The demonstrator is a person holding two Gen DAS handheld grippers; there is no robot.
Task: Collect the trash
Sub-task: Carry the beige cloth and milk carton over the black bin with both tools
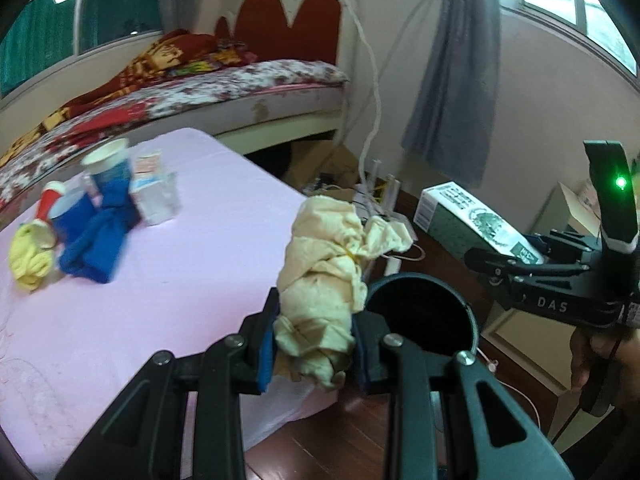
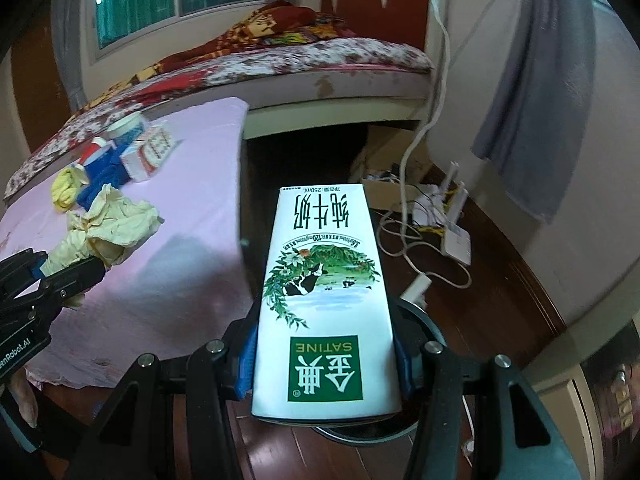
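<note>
Crumpled paper (image 1: 320,272) is pinched in the left fingers (image 1: 266,356), the milk carton (image 2: 326,312) in the right fingers (image 2: 245,364).

A bedroom with pale pinkish walls and a dark reddish wooden floor.

A low bed with a flowered mattress (image 1: 248,84) and a red scalloped headboard (image 1: 288,20) stands against the far wall, a red patterned blanket (image 1: 160,60) rumpled on it. In front of it lies a flat surface under a pink cloth (image 1: 160,280). White-framed windows (image 1: 92,12) give dim greenish daylight on the left and brighter light on the right. A grey curtain (image 1: 452,80) hangs at the corner. White cables (image 2: 436,80) trail down the wall to a white router with upright antennas (image 2: 456,232) on the floor.
</note>
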